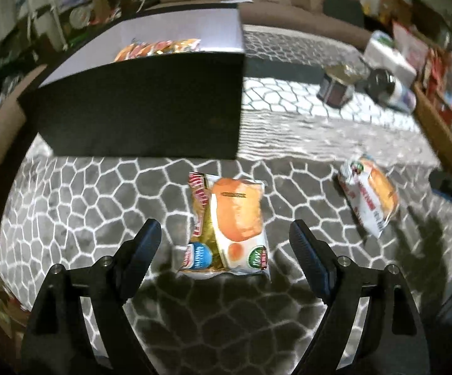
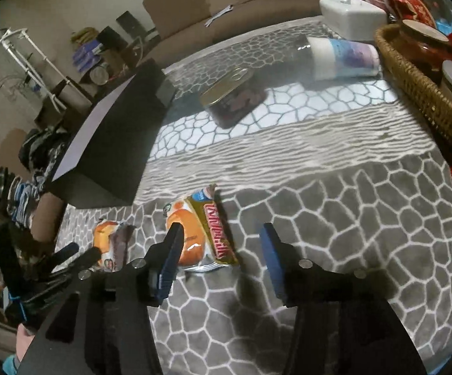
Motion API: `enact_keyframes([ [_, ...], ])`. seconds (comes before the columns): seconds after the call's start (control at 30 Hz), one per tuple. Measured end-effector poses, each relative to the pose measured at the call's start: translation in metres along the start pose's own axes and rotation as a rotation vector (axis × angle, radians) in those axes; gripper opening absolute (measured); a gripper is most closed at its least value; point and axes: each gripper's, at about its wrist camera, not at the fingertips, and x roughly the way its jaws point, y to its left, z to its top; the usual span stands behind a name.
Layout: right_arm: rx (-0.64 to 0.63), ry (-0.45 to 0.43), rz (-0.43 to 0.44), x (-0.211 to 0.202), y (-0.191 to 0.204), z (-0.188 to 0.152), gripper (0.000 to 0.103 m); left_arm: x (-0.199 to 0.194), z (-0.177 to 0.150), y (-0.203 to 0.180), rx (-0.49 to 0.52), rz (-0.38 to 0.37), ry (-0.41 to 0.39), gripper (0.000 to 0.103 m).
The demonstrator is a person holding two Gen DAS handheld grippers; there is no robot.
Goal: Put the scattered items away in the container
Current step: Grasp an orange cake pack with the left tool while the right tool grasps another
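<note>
Left wrist: "New" badge on bun packet (image 1: pixel 238 228), between open hand-held gripper (image 1: pixel 226 240).

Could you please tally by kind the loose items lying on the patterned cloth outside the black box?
Snack packets: 2 (one between the left gripper's fingers, one further right)
Tins: 1, gold-lidded
Bottles: 1, lying on its side
Total: 4 outside the black box, which already holds some packets.

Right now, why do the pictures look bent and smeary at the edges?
Left wrist view: fisheye curves the box, and the right-hand snack pack and can are motion-blurred. Right wrist view: sharper, dark corners, gripper shadow on the cloth.
</note>
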Motion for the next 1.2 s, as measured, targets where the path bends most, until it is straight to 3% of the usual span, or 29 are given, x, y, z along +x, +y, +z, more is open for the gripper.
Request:
enact_keyframes([
  [0.2,-0.022,0.017,-0.021,0.021,0.008,0.009,0.052,-0.005,0.012,0.008,-0.042,0.018,-0.043,0.083],
  [0.4,-0.042,0.058,-0.027,0.052,0.018,0.017,0.052,0.019,0.019,0.031,-0.103,0.042,0.013,0.083],
  [0.6,-0.135,0.087,-0.080,0.074,0.026,0.002,0.053,0.032,0.012,0.036,-0.098,0.048,0.029,0.083],
  [0.7,-0.177,0.068,-0.108,0.076,0.030,-0.003,0.062,0.034,0.009,0.034,-0.087,0.052,0.019,0.084],
  [0.83,-0.192,0.087,-0.122,0.072,0.033,0.002,0.063,0.033,0.010,0.030,-0.067,0.063,0.018,0.084],
  [0.93,-0.161,0.052,-0.069,0.054,0.034,0.008,0.063,0.028,0.013,0.036,-0.103,0.029,0.040,0.084],
  [1.07,-0.144,-0.018,-0.022,0.022,0.035,0.015,0.064,0.006,0.010,0.042,-0.126,-0.039,-0.012,0.084],
  [1.2,-0.143,-0.005,-0.023,0.018,0.031,0.011,0.065,-0.006,0.006,0.031,-0.077,-0.044,-0.048,0.087],
])
